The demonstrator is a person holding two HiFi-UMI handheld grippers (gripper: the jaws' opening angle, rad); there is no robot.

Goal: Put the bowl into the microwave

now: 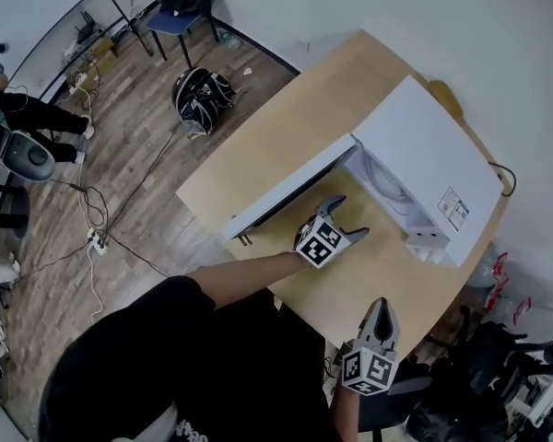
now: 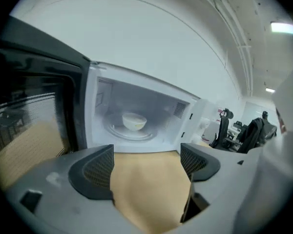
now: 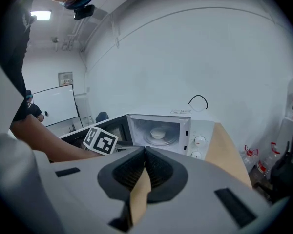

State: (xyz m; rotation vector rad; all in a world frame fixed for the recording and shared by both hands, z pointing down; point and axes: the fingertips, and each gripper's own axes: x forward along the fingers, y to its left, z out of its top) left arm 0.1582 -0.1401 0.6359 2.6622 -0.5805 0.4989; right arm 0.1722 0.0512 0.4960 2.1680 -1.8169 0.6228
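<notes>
Bowl (image 2: 134, 121) is already inside the microwave (image 1: 433, 150), upright on the glass turntable (image 2: 115, 132), roughly centre of the cavity. Placement looks done. Left gripper (image 2: 146, 165) hovers just outside the opening, low over the wooden table (image 1: 258, 159). Its jaws are wide apart, with nothing between them but bare tabletop. Right gripper (image 3: 145, 168) is held near the person's body, well apart from the oven, jaws pressed together, empty. Microwave door (image 1: 281, 194) stands fully open on the left side. What's left, I'd judge: only shutting that door, if the task counts it. The left gripper is the nearer one. Bowl looks white; contents can't be made out.
</notes>
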